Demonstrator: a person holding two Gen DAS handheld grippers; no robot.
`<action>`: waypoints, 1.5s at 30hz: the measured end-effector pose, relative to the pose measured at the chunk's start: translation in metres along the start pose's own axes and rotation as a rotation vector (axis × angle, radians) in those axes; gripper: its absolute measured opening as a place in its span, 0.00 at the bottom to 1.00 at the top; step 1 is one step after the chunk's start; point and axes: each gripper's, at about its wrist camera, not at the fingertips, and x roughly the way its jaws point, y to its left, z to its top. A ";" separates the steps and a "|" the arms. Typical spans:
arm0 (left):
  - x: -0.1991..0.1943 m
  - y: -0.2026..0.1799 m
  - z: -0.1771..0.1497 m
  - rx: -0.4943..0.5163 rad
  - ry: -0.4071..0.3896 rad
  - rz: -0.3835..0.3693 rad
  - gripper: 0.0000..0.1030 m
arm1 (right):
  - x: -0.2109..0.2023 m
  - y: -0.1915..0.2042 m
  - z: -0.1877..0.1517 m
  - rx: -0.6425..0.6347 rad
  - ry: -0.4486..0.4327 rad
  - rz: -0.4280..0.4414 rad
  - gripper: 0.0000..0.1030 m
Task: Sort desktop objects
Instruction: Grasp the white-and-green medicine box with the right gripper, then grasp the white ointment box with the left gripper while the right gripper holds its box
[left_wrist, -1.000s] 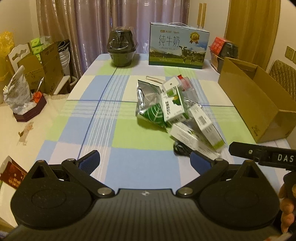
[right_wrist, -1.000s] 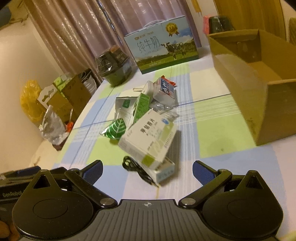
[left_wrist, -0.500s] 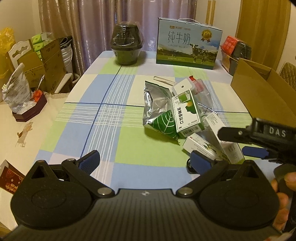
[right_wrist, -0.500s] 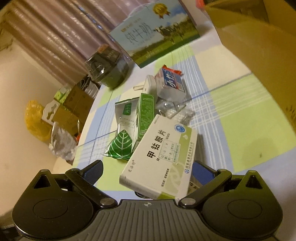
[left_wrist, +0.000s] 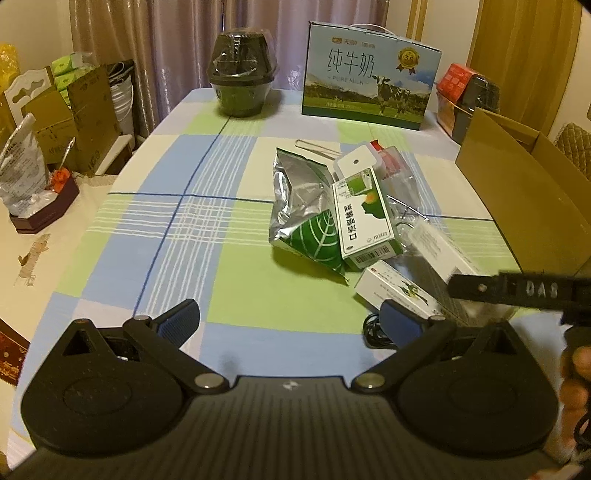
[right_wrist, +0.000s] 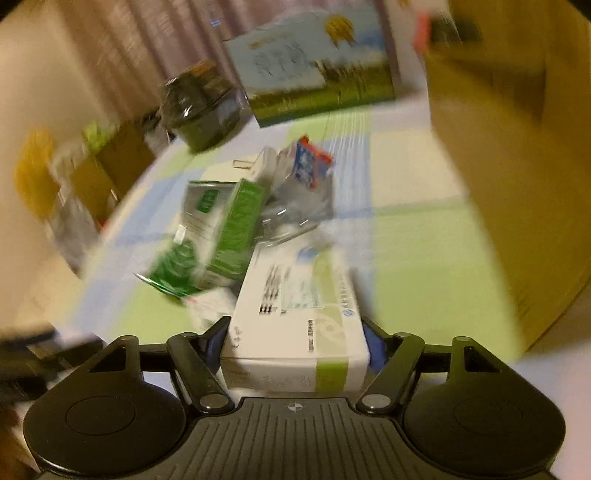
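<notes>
A heap of desktop objects lies mid-table: a silver-green leaf pouch (left_wrist: 303, 206), a green-and-white box (left_wrist: 364, 218), a small white box (left_wrist: 399, 291), a white square device (left_wrist: 356, 160) and a black cable (left_wrist: 373, 328). My right gripper (right_wrist: 295, 339) is closing its jaws on the large white medicine box (right_wrist: 295, 306); both pads touch its sides. That view is blurred. The same box shows smeared in the left wrist view (left_wrist: 439, 247). My left gripper (left_wrist: 288, 314) hangs open over the checked tablecloth with nothing between its fingers, left of the heap.
An open cardboard box (left_wrist: 517, 184) stands at the table's right edge. A milk carton case (left_wrist: 369, 74) and a wrapped dark bowl (left_wrist: 242, 81) sit at the far end. A metal clip (left_wrist: 314, 146) lies behind the heap. Boxes and bags crowd the floor on the left.
My right gripper came down onto the heap and its jaws narrowed around the white medicine box, which now sits square between them. The left gripper edged toward the heap, still open.
</notes>
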 end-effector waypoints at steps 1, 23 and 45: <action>0.001 0.000 -0.001 -0.002 0.004 -0.005 0.99 | -0.002 0.000 -0.002 -0.049 -0.001 -0.026 0.66; -0.001 -0.007 -0.014 -0.004 0.061 -0.072 0.99 | -0.007 0.008 -0.046 -0.238 0.065 -0.077 0.66; 0.031 -0.100 -0.054 0.254 0.012 -0.076 0.66 | -0.002 -0.024 -0.053 -0.239 0.085 -0.097 0.67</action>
